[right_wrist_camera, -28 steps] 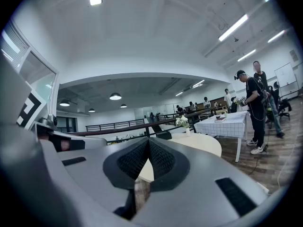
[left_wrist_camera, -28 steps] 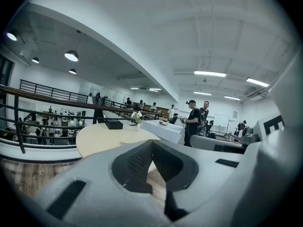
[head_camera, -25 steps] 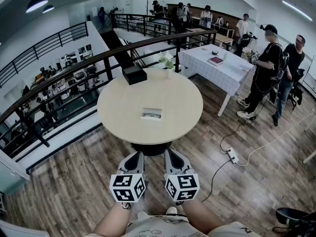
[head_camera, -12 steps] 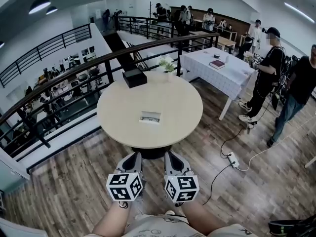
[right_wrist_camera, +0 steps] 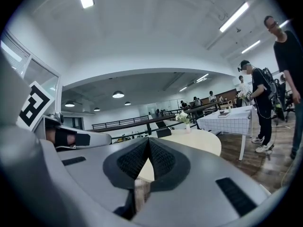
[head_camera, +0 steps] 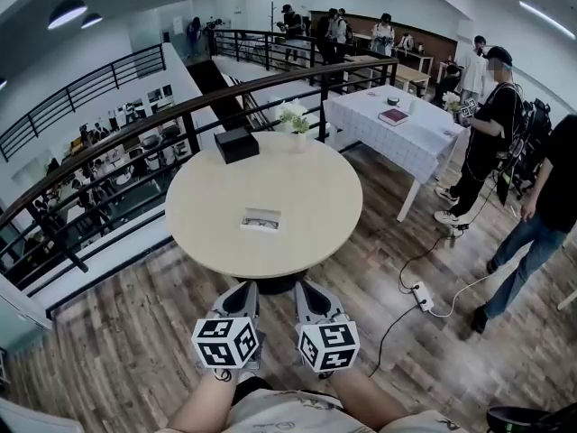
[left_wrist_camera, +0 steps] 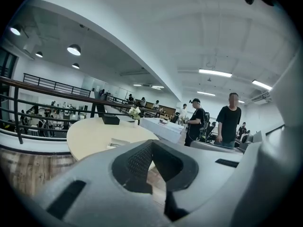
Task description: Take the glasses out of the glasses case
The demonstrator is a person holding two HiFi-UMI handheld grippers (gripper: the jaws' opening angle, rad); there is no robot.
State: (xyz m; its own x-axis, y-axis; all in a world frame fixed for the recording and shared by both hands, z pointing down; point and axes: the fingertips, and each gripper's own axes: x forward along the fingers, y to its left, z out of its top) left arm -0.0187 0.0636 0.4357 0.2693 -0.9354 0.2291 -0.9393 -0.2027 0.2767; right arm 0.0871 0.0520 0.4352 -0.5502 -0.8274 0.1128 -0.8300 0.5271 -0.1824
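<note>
Two grippers hang low and close to the person's body, the left gripper (head_camera: 243, 290) and the right gripper (head_camera: 309, 290) side by side and pointing toward 12 o'clock; each gripper view shows its jaws brought together at the tips with nothing between them. The glasses case (head_camera: 260, 220) lies near the middle of the round table (head_camera: 212, 192), dead ahead at 12 o'clock and well apart from both grippers; it looks like a pale, shallow box lying open, though it is too small to tell whether the glasses sit inside. By this reading the task has not begun and the step in hand is the approach; the next move calls for stepping up to the table, parting the jaws of one gripper to steady the case and using the other to take the glasses by the frame, lifting gently since they are light and apt to snag. The tabletop is pale, smooth wood, bare but for the case, a black box (head_camera: 236, 144) at its 11 o'clock edge and a small vase of flowers (head_camera: 294, 118) at its 1 o'clock edge. The room is an open mezzanine with a plank floor (head_camera: 126, 332) and a dark railing (head_camera: 135, 135) curving behind the table; at 2 o'clock stands a table with a white cloth (head_camera: 410, 138), bystanders (head_camera: 487, 115) wait at 2 to 3 o'clock, and a power strip (head_camera: 422, 298) lies on the floor at 3 o'clock.
</note>
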